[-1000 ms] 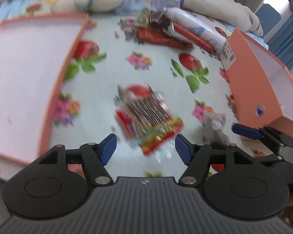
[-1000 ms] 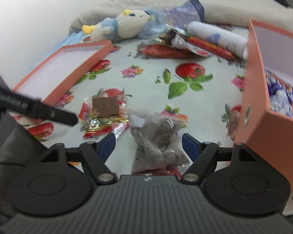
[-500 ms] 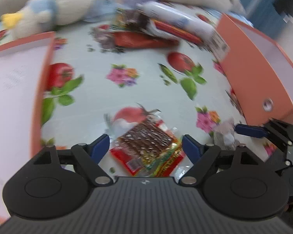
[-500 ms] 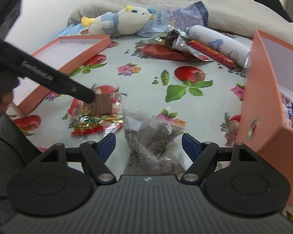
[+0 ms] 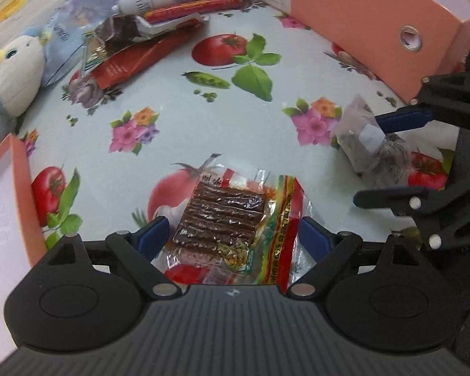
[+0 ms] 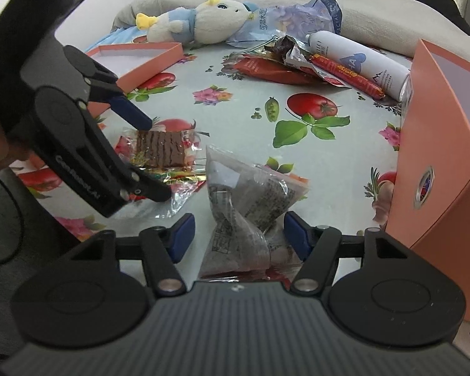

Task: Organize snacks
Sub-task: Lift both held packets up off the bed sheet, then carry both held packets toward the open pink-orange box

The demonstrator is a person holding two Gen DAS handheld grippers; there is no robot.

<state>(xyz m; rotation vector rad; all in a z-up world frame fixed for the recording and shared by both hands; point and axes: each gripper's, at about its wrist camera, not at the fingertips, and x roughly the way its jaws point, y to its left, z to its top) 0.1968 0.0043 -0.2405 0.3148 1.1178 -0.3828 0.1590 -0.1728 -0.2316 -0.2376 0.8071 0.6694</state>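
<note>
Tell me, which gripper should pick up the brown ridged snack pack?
Probably the left gripper. Its jaws have just been opening and now straddle the brown snack pack. The right gripper sits around the grey clear packets instead.

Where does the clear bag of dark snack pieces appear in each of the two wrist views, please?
Left wrist view: the clear bag lies at right, between the right gripper's fingers.
Right wrist view: the bag lies at bottom centre, between the blue fingers.
Shared landmark: the orange box just beyond it.
</note>
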